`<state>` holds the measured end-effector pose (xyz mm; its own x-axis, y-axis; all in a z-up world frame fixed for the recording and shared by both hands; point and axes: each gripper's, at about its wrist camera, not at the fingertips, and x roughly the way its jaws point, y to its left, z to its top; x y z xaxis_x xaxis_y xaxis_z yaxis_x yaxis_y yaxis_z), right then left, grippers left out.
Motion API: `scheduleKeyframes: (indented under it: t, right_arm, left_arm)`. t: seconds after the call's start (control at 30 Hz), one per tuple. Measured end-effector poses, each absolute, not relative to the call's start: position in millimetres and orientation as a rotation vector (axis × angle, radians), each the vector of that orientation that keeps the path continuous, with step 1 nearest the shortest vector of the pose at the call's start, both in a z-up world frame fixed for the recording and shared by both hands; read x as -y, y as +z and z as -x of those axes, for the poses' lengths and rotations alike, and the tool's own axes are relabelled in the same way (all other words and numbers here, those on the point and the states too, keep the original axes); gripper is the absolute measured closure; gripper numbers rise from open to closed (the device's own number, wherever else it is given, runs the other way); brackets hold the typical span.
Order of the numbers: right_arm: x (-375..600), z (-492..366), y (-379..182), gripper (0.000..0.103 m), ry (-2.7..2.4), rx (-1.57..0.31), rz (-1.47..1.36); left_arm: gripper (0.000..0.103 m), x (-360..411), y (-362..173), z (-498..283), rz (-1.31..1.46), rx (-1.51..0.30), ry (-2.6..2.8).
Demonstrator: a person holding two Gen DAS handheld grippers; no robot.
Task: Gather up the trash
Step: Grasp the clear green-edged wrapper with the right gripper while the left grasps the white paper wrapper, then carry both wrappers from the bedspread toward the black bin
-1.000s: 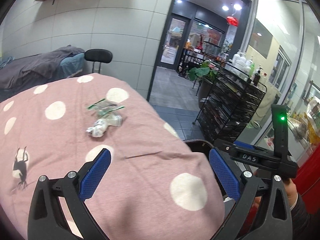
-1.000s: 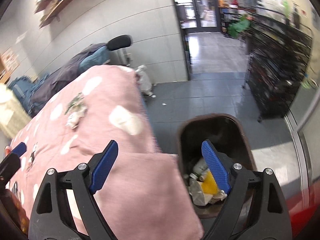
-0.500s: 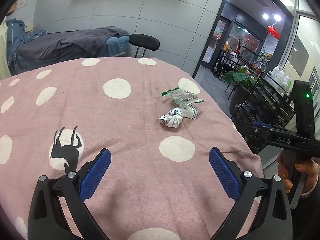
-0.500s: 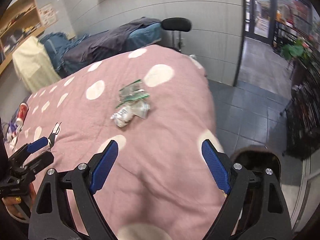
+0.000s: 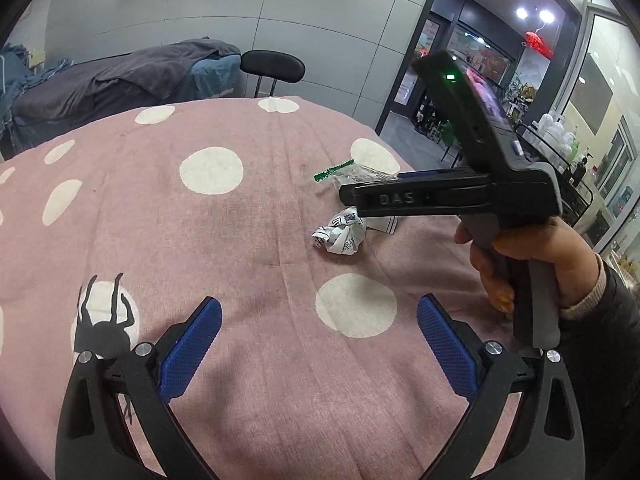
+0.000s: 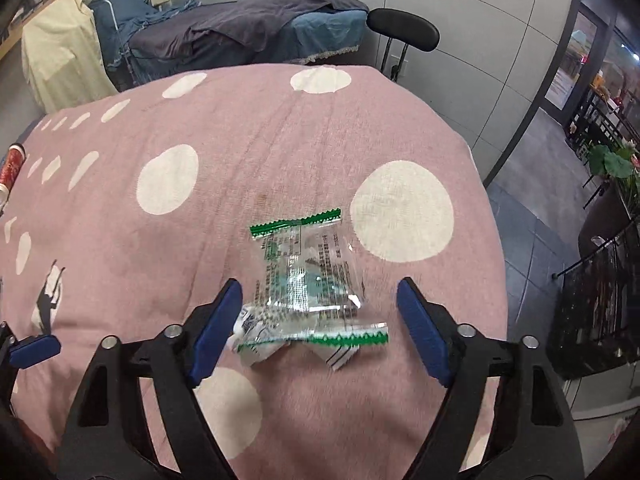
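A clear wrapper with green serrated ends (image 6: 308, 276) lies on the pink polka-dot cloth (image 6: 248, 152). A crumpled white paper (image 5: 340, 234) lies beside it, partly hidden behind my right gripper's left finger in the right wrist view (image 6: 256, 344). My right gripper (image 6: 320, 328) is open, its blue pads either side of the wrapper's near end, just above the cloth. In the left wrist view the right gripper's body covers most of the wrapper (image 5: 340, 169). My left gripper (image 5: 318, 344) is open and empty, hovering over the cloth nearer than the trash.
A black stool (image 6: 402, 32) stands behind the table, next to a couch with grey and blue blankets (image 6: 240, 28). A red can (image 6: 12, 164) lies at the table's left edge. The table edge drops off to a tiled floor (image 6: 520, 184) on the right, with black shelving (image 6: 600, 280) beyond.
My right gripper has swung from over the bin to the table and come close over the wrapper. My left gripper has turned toward the table; the right gripper has entered its view.
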<state>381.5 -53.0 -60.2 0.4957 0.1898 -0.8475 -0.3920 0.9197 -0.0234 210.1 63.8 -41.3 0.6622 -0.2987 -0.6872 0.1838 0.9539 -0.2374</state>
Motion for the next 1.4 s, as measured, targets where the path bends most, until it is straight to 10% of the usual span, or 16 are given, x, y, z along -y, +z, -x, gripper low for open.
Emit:
scheduleKeyframes:
  t: [0.37,0.63,0.83,1.4]
  right_arm:
    - [81.0,-371.5,-27.6,0.045,0.357,-0.887,0.165]
    - [135.7,-341.8,-11.9,0.045,0.309,-0.843,0.062]
    - [166.7,-323.1,-14.0,0.045,0.275,-0.832,-0.001]
    - [210.4,-259.0,-23.7,0.045,0.224,-0.808,-0.124]
  left_arm:
    - [0.011,-40.0,-52.1,-267.5,0.116,-0.869,-0.343]
    - [0.035,1.5,-65.2,-312.7,-0.008,-0.925,-0.378]
    - [0.074,14.2,-69.4,-314.7,-0.070,-0.962,-0.336]
    - [0.076,13.2,-8.9,-221.4,0.103,-0.751,-0.359]
